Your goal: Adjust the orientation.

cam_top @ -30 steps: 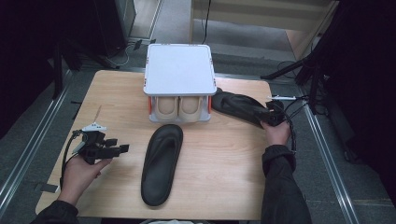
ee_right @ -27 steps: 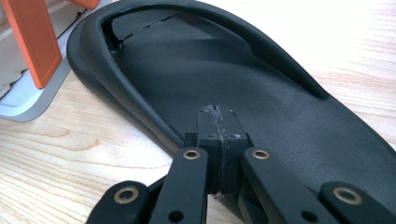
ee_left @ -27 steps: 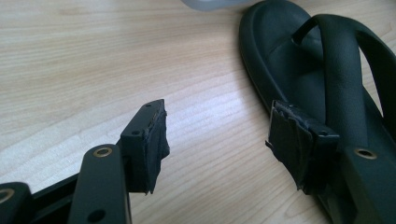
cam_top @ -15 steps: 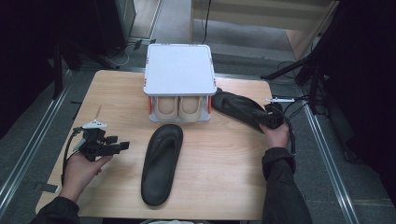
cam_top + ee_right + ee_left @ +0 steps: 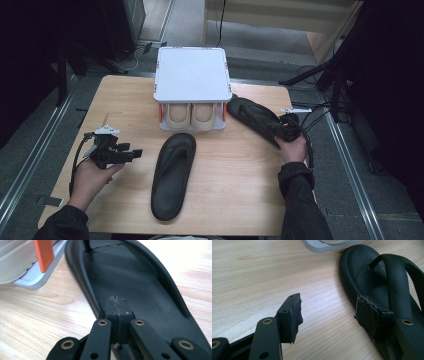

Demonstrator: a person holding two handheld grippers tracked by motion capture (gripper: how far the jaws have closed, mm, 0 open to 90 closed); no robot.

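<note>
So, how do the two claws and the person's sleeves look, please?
Both claws are black. The left claw has flat links with brass-coloured rivets and worn square pads; a grey three-cornered plate and a black cable show in the high view. The right claw is built alike. The sleeves are dark.

High view looks down on the table (image 5: 125,95); both gripper views skim it closely

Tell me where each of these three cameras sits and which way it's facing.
High view: above the person's side, looking forward and down at the table, rack, both hands.
Left gripper view: rides the left gripper, open fingers toward the middle sandal.
Right gripper view: rides the right gripper, shut fingers over the right sandal.
Shared: the rack's edge shows in both gripper views.
</note>
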